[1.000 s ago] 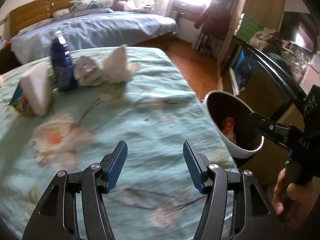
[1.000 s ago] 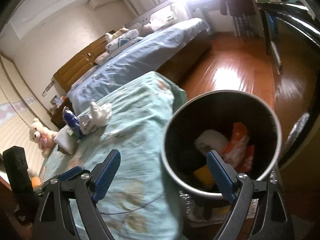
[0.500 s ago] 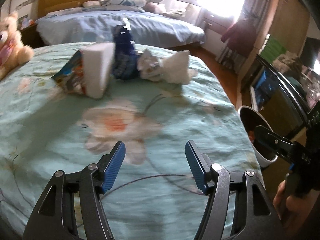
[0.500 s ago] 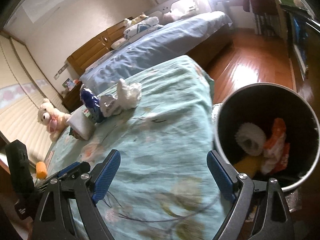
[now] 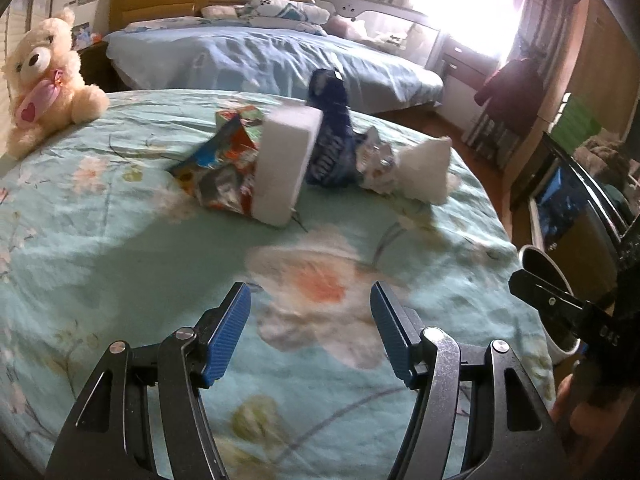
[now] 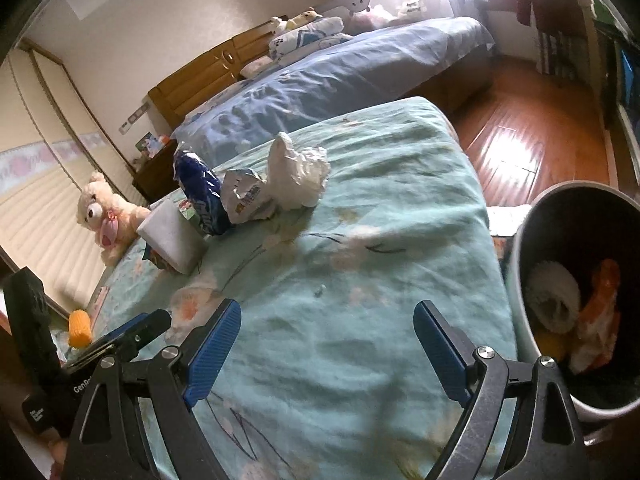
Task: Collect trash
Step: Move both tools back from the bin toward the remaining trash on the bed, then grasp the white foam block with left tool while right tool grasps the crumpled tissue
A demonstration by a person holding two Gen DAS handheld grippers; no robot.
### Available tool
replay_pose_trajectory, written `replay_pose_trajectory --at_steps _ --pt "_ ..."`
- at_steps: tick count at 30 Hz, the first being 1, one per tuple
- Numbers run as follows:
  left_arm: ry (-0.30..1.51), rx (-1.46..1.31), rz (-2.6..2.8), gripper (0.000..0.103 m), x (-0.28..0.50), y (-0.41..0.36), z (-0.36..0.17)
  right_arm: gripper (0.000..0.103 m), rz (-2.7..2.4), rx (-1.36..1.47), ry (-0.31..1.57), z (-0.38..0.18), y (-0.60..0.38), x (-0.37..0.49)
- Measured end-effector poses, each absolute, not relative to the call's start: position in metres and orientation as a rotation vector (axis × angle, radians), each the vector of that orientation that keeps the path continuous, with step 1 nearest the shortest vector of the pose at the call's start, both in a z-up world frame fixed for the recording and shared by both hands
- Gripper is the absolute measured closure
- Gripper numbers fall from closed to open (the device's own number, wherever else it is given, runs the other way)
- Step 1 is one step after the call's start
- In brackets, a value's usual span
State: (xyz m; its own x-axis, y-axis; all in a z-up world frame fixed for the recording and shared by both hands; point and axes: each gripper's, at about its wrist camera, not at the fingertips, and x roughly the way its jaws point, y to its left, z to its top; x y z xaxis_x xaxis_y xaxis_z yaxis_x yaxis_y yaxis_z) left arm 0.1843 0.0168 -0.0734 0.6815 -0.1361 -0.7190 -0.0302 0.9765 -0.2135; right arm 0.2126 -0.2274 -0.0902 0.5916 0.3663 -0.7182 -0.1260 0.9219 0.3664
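Observation:
A pile of trash lies on the floral green bedspread (image 5: 120,248): a white foam block (image 5: 286,164), a colourful snack wrapper (image 5: 218,168), a dark blue bag (image 5: 330,136), a crumpled silver wrapper (image 5: 374,160) and a white tissue wad (image 5: 426,170). My left gripper (image 5: 310,292) hovers open and empty over the bedspread, short of the pile. The right gripper (image 6: 328,309) is open wide and empty, with the foam block (image 6: 172,236), blue bag (image 6: 200,188) and tissue wad (image 6: 298,176) ahead to its left. The trash bin (image 6: 515,264) stands at its right, holding white and orange items.
A cream teddy bear (image 5: 44,80) sits on the bedspread's far left. A small orange object (image 6: 79,326) lies near the bed's left edge. A blue-covered bed (image 5: 260,60) stands behind, wooden floor (image 6: 520,140) to the right. The bin (image 5: 562,350) stands just off the bed's right edge.
Both views have swung left, away from the bin and toward the trash pile, which now looks closer. The bin has slid to the right edge, and the teddy bear has come into view.

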Motion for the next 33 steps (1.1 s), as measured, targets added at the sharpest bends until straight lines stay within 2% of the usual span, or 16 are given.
replay_pose_trajectory --at_steps 18,25,28,29,30,31,32,33 --pt "0.797 -0.210 -0.026 0.040 0.238 0.034 -0.069 0.014 0.293 0.254 0.903 -0.101 -0.203 0.277" --pt "0.798 -0.212 -0.022 0.040 0.254 0.036 -0.073 0.017 0.274 0.238 0.889 -0.103 -0.195 0.305" --pt "0.800 -0.213 -0.026 0.041 0.257 0.035 -0.074 0.030 0.277 0.228 0.892 -0.105 -0.191 0.315" --pt "0.798 -0.213 -0.029 0.046 0.258 0.034 -0.075 0.039 0.276 0.223 0.896 -0.106 -0.189 0.318" --pt "0.801 -0.213 -0.034 0.056 0.260 0.034 -0.075 0.052 0.276 0.223 0.900 -0.108 -0.188 0.320" --pt "0.809 -0.213 -0.041 0.060 0.262 0.034 -0.077 0.058 0.282 0.227 0.902 -0.108 -0.188 0.320" --pt "0.814 -0.212 -0.045 0.070 0.264 0.033 -0.078 0.067 0.287 0.228 0.898 -0.108 -0.188 0.320" --pt "0.817 -0.212 -0.049 0.072 0.264 0.033 -0.078 0.070 0.287 0.221 0.889 -0.106 -0.188 0.317"
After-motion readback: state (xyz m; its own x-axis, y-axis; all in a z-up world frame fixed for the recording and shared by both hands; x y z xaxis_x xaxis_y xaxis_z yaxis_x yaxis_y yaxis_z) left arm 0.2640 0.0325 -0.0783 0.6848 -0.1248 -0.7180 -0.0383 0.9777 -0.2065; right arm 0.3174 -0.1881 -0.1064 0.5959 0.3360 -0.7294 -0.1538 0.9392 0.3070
